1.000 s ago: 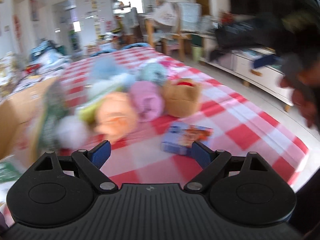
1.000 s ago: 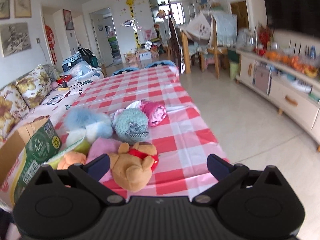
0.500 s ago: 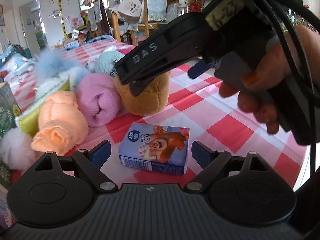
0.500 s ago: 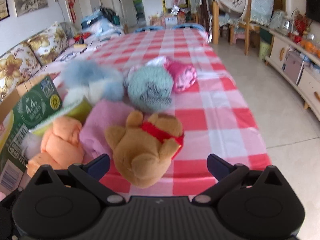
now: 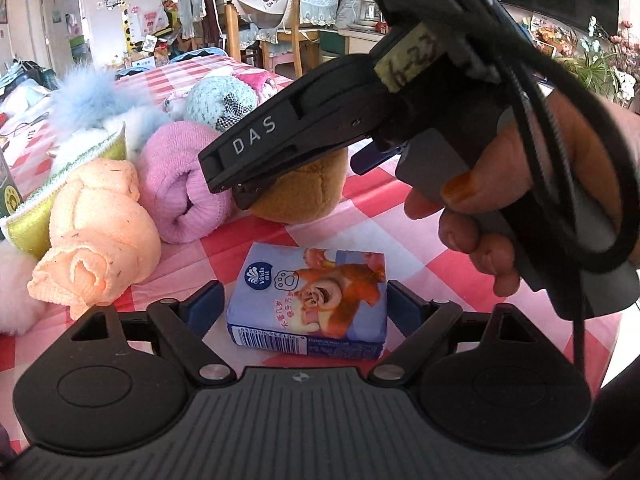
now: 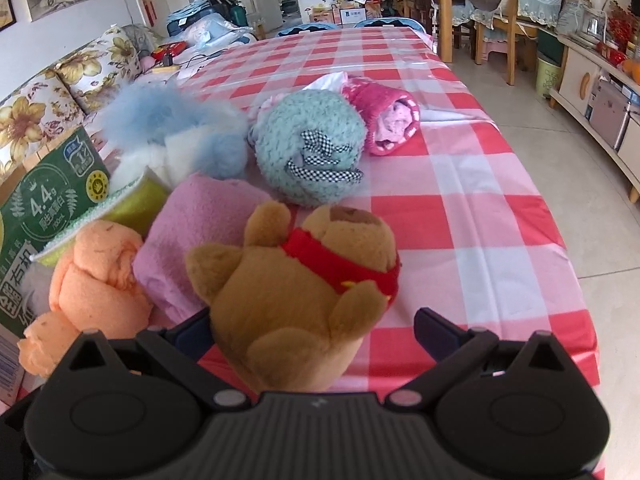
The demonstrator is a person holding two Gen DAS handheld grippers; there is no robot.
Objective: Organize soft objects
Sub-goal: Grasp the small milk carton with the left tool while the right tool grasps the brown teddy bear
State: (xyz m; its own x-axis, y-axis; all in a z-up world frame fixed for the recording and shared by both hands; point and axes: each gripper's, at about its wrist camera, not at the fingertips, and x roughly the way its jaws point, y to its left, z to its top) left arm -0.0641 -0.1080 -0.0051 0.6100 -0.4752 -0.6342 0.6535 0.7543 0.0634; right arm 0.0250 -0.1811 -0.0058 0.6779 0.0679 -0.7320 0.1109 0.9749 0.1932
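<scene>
Plush bear [image 6: 296,300] lies at 6 o'clock between the wide-apart right gripper [image 6: 312,330] fingers: light, squashy, best pinched across its body. Left gripper [image 5: 302,306], also wide, brackets the tissue pack [image 5: 310,304], 1 soft, crushable block.

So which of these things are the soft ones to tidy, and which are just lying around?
For tidying:
brown teddy bear
orange rolled towel
pink rolled towel
teal knitted hat
blue fluffy toy
magenta rolled cloth
tissue pack

Just lying about:
green cardboard box
checked tablecloth
floral sofa cushions
</scene>
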